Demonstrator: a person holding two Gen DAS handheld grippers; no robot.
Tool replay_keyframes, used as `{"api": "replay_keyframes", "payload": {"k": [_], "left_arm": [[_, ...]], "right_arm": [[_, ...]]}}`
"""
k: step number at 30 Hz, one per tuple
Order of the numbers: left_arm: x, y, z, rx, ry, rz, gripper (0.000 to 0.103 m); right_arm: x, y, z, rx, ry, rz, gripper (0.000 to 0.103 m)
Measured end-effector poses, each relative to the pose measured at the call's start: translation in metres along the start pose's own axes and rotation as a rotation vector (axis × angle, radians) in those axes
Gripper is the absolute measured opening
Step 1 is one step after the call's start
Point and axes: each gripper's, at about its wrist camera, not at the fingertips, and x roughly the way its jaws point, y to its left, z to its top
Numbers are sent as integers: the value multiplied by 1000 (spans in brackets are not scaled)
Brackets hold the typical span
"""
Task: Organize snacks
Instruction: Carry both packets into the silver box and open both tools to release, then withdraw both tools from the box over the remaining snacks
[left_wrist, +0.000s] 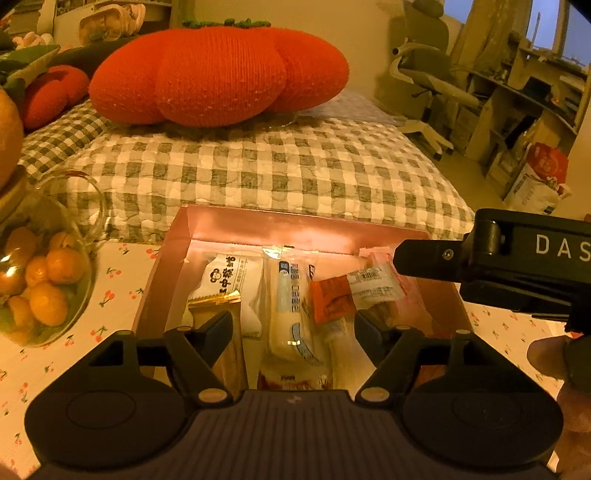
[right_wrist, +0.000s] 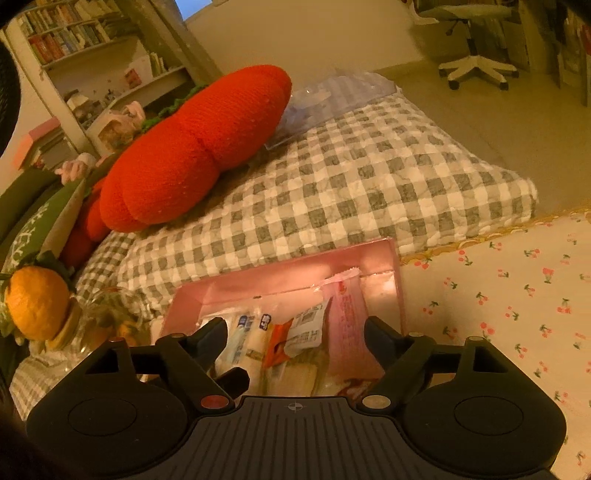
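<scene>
Pink cardboard forms the open box that lies straight ahead of our left hand-held gripper, on the table with its cherry-print cloth. We hold that gripper's fingers spread wide over the box, gripping nothing. Between them we see the snacks: a white packet, a long pale roll, an orange packet and a gold-edged bar. Our right hand-held gripper is likewise wide open and empty, poised above the same box, with a pink packet just inside its right finger. In the left view it reaches in from the right over the box's far corner. To our left stands a glass bowl of small oranges. Beyond the box lies a checked quilt carrying a big red knitted cushion.
</scene>
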Motion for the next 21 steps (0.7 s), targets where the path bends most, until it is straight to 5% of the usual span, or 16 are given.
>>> {"api": "replay_keyframes", "payload": {"k": [21], "left_arm": [[-63,1,-38,1,11,8,95]], "right_arm": [[-79,10,-46,-104,15,-37,88]]}}
